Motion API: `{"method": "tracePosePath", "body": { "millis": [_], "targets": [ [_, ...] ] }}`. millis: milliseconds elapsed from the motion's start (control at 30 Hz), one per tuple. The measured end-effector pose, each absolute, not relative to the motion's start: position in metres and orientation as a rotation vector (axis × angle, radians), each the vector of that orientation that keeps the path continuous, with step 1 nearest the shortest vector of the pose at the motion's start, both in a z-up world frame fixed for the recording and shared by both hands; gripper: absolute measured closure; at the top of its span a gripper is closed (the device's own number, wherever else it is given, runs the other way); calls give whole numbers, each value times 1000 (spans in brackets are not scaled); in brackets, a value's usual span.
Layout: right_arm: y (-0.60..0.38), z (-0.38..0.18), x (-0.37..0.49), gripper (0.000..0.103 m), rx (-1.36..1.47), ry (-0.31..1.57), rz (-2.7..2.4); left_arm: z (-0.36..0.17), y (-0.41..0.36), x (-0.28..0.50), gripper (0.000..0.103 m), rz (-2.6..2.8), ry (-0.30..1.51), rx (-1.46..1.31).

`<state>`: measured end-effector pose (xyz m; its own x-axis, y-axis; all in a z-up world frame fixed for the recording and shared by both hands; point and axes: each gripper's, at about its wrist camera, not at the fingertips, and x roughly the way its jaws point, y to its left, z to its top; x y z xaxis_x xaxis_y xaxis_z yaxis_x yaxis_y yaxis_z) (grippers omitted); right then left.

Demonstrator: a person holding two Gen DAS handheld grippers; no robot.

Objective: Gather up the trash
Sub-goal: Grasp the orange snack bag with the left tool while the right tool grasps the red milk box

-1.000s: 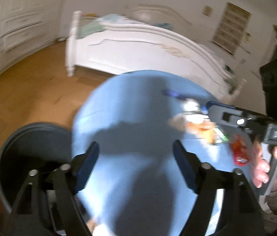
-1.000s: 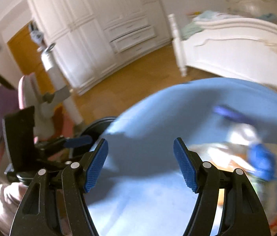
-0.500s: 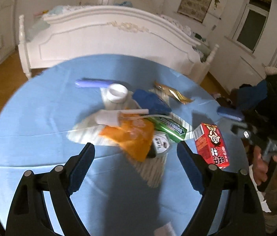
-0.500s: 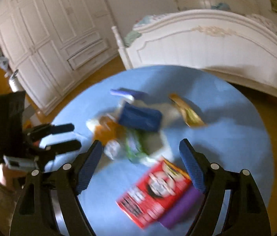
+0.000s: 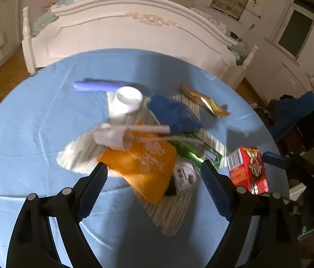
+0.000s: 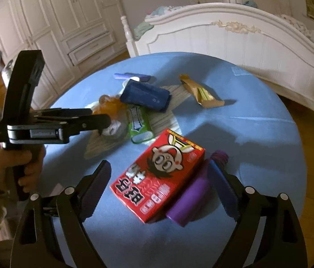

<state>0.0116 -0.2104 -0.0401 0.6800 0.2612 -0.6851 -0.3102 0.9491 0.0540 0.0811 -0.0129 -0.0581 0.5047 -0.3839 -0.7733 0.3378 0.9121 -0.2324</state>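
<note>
Hovering my right tongs (image 6: 158, 186), spread wide and empty, over the red carton (image 6: 158, 174) on the near worktop (image 6: 257, 129), I judge it light, stiff, crushable, best pinched across its long sides; left tongs (image 5: 153, 188) also gape empty.

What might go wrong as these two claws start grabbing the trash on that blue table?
The right gripper is open around the red carton, with a purple bottle tight beside it; closing may pinch both or knock one away. The left gripper hangs over a loose overlapping heap, so pulling the orange wrapper could drag neighbours off the table.
</note>
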Motion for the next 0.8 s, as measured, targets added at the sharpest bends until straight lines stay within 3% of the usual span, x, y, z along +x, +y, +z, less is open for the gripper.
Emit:
{"method": "tracePosePath", "body": {
  "millis": [300, 367, 467, 600, 800],
  "targets": [
    [-192, -51, 15, 16, -194, 773, 318, -58, -18, 110, 19, -453, 915, 80],
    [-187, -58, 17, 26, -220, 791, 335, -65, -18, 118, 21, -475, 932, 93],
    [-193, -56, 23, 36, -163, 804, 364, -69, -15, 125, 37, -499, 945, 69],
    [-210, -54, 32, 41, -46, 815, 393, -69, -9, 123, 44, -495, 938, 53],
    [-212, -52, 31, 43, -32, 812, 385, -61, -6, 124, 41, -467, 907, 49]
  ]
}}
